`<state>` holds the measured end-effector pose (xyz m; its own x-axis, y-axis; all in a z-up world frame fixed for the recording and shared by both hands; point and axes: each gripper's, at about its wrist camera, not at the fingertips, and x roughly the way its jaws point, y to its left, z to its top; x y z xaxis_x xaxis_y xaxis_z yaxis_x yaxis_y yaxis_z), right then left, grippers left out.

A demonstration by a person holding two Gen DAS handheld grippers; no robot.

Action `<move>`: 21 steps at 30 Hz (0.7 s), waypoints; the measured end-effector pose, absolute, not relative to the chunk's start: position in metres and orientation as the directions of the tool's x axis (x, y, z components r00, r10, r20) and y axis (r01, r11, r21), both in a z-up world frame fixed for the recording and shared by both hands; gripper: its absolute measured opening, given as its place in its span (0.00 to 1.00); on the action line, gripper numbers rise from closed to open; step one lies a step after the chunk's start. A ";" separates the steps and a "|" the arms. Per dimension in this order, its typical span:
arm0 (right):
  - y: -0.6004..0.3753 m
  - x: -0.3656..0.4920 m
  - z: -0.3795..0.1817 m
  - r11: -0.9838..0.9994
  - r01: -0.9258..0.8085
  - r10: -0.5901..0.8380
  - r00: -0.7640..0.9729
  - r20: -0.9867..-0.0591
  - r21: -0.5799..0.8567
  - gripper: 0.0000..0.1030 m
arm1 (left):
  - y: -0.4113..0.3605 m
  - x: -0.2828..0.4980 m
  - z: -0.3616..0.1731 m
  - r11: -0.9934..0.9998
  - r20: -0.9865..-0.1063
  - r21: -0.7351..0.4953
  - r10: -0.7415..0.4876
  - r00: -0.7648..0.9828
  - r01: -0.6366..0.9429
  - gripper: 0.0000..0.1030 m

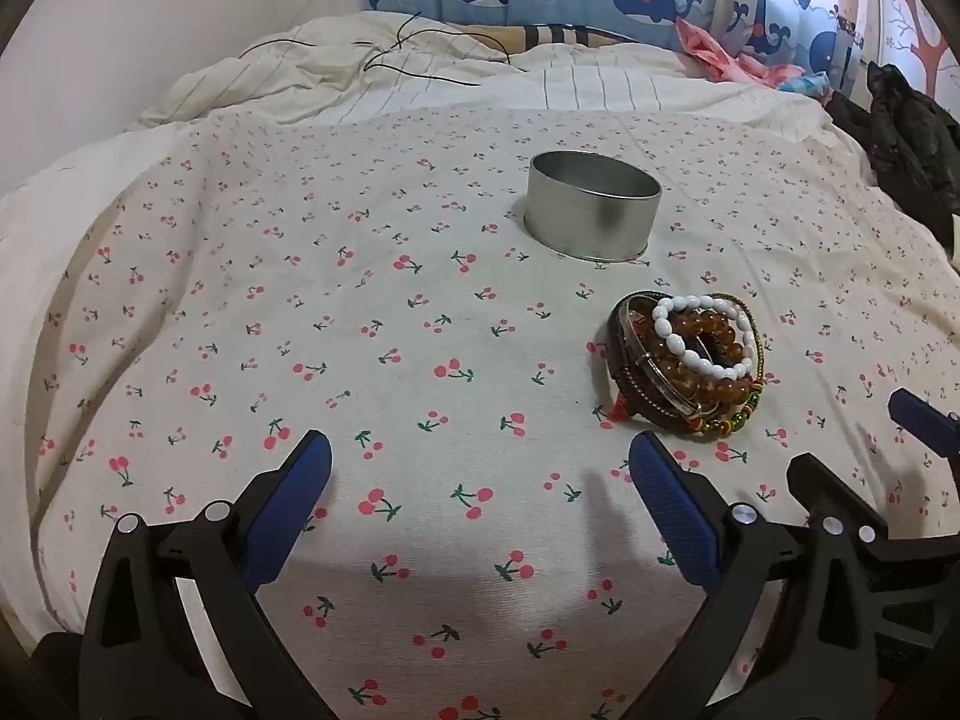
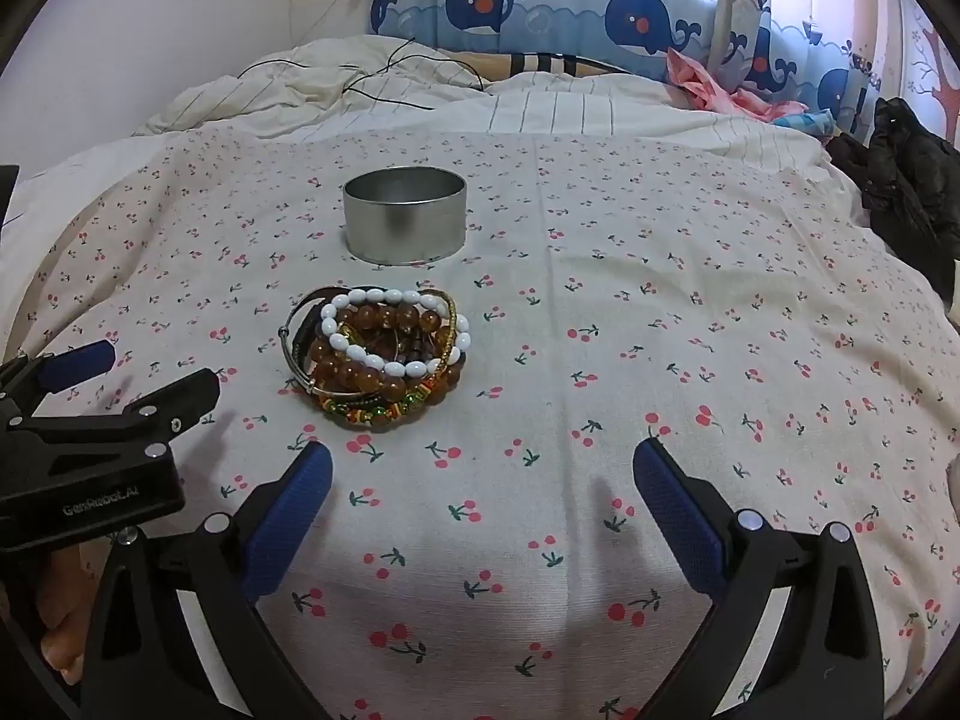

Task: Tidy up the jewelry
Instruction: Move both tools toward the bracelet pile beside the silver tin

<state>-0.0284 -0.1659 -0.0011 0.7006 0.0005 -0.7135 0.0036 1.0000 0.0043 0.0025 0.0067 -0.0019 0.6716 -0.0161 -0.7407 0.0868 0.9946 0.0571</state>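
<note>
A pile of bracelets (image 1: 684,360) lies on the cherry-print sheet: white beads, amber beads, a metal bangle, dark cord and coloured beads. It also shows in the right wrist view (image 2: 375,354). A round open metal tin (image 1: 593,207) stands upright just beyond the pile, and shows in the right wrist view (image 2: 405,216). My left gripper (image 1: 480,468) is open and empty, near and left of the pile. My right gripper (image 2: 483,474) is open and empty, near and right of the pile. Each gripper shows at the edge of the other's view.
The cherry-print sheet (image 2: 660,312) covers the bed. A rumpled white quilt with black cables (image 1: 414,54) lies at the far end. Dark clothing (image 1: 912,132) and pink cloth (image 2: 720,84) sit at the right. A whale-print curtain hangs behind.
</note>
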 end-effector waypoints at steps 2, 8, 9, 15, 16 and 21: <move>-0.167 -0.029 -0.001 1.000 0.004 0.005 0.699 -0.715 0.011 0.94 | 0.005 0.002 -0.002 0.994 -0.738 0.063 -0.013 0.674 0.088 0.93; -0.169 -0.028 0.001 1.000 0.009 0.008 0.701 -0.713 0.020 0.94 | 0.007 0.002 -0.002 0.995 -0.736 0.051 -0.017 0.676 0.080 0.93; -0.169 -0.028 0.001 1.000 0.011 0.005 0.700 -0.714 0.018 0.94 | 0.008 0.002 -0.002 0.996 -0.736 0.046 -0.017 0.677 0.075 0.93; -0.170 -0.026 0.000 1.000 0.029 -0.018 0.699 -0.715 0.003 0.94 | 0.015 0.008 -0.008 0.999 -0.753 0.028 -0.006 0.658 0.042 0.93; -0.170 -0.026 0.001 1.000 0.028 -0.016 0.698 -0.716 0.004 0.94 | 0.016 0.009 -0.010 0.999 -0.757 0.025 -0.005 0.654 0.037 0.93; -0.170 -0.027 0.002 1.000 0.024 -0.010 0.699 -0.715 0.009 0.94 | 0.018 0.014 -0.017 1.000 -0.773 0.010 -0.005 0.634 0.020 0.93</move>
<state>-0.0271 -0.1701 0.0021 0.6986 -0.0100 -0.7155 0.0239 0.9997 0.0093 0.0138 0.0181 -0.0175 0.6340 -0.0049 -0.7733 0.0204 0.9997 0.0104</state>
